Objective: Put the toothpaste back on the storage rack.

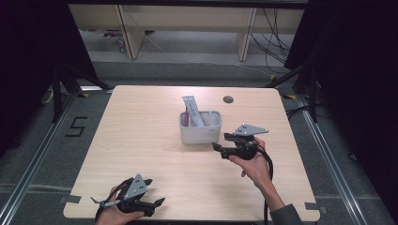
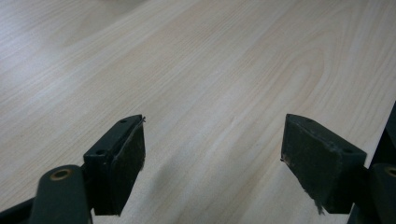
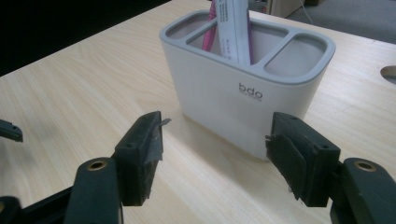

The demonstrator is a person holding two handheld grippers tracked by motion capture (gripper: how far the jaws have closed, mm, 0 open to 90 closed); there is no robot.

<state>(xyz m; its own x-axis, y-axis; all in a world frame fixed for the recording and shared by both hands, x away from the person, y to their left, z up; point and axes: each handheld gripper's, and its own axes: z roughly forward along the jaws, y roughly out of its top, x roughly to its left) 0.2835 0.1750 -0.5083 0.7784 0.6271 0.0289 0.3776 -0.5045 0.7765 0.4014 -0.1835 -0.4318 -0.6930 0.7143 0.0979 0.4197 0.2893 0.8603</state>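
A: Where is the holder (image 1: 201, 127)?

B: Upright on the counter (image 1: 141, 131), a little right of the middle. It is a white box with a grey rim and three compartments. A white tube (image 1: 193, 110) and something pink (image 1: 187, 117) stand in it, leaning left; I cannot tell which slot each sits in.

A: And the right gripper (image 1: 218, 151)?

B: Just right of the holder, pointing at it. In the right gripper view its jaws stand wide and bare, and the holder's near bottom corner sits close to one pad, not pinched.

A: The left gripper (image 1: 157, 202)?

B: Low at the near edge of the counter, well apart from the holder. Its jaws are spread wide over bare wood, with nothing between them.
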